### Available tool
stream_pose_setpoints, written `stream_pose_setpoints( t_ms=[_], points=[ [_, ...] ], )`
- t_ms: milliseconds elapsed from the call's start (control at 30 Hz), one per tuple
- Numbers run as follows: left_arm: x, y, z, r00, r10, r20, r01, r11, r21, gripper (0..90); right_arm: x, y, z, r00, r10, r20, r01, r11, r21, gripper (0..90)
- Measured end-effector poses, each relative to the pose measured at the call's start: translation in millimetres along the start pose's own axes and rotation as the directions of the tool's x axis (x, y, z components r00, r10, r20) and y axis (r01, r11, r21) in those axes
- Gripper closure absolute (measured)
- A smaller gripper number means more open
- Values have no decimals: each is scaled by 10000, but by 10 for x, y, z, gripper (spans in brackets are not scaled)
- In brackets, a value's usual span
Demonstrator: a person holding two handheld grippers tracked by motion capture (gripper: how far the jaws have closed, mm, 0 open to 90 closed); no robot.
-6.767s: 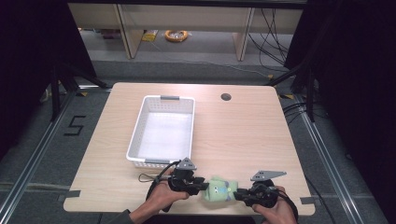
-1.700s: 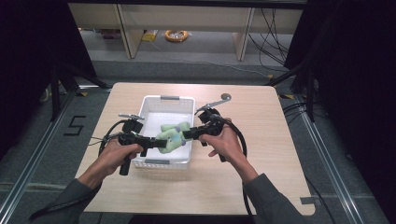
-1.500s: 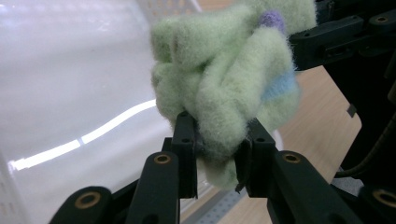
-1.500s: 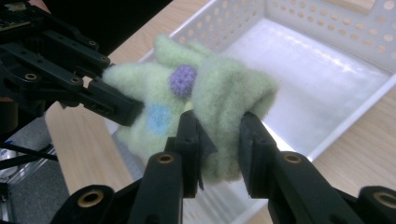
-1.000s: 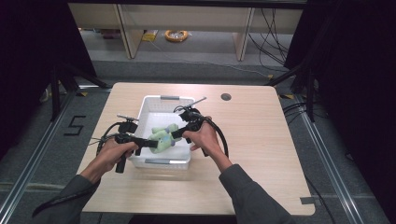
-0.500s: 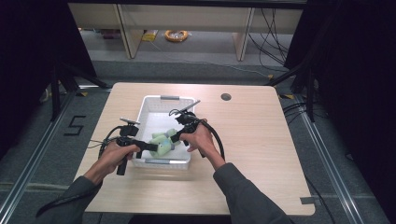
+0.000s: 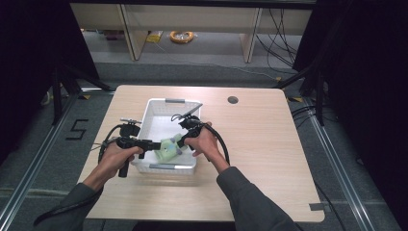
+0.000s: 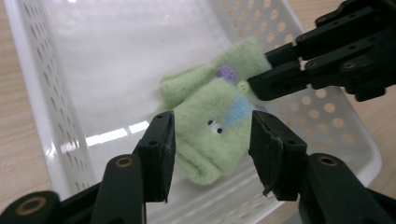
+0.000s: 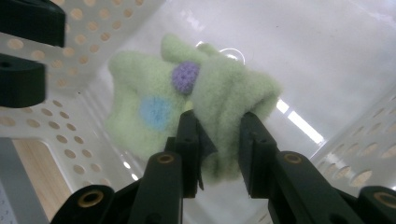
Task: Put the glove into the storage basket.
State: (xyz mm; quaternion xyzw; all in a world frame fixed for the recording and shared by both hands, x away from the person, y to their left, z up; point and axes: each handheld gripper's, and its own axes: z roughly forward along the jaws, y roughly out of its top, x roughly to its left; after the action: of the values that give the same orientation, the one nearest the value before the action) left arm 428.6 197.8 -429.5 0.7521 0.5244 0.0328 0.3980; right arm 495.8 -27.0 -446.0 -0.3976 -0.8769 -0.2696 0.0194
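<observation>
Left gripper view: left gripper (image 8: 212,140) jaws just opening, clear of green mitten (image 8: 212,116) | right gripper (image 9: 217,140) clamps mitten edge | white basket (image 7: 144,115), table 9 o'clock side

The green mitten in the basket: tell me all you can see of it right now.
The green mitten is soft, fleecy and pale green, with a purple knitted dot, a blue patch and two small eyes. It is folded on itself and sits inside the white basket, near its front end. The right gripper pinches a fold of it. The left gripper has just been opening, and its pads stand clear on either side.
</observation>
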Motion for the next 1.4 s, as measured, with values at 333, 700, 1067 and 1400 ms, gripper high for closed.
stream_pose_setpoints(
  t_ms=[333,700,1067,1400],
  points=[
    [-343,-204,-178,9943,964,462,-943,9945,-449,444,-24,35,43,9997,-15,256,11,9998,189,682],
    [-718,-462,-293,9818,1567,1075,-1465,9844,-973,388,-57,68,-22,9984,-108,552,118,9998,-188,538],
    [-870,-718,-405,9724,1766,1526,-1545,9771,-1462,375,-69,96,-298,9988,150,468,-105,9954,-952,510],
    [-929,-1041,-359,9623,2098,1730,-1843,9709,-1526,362,-46,-28,-523,9995,-205,238,234,9912,-1302,482]
  ],
)
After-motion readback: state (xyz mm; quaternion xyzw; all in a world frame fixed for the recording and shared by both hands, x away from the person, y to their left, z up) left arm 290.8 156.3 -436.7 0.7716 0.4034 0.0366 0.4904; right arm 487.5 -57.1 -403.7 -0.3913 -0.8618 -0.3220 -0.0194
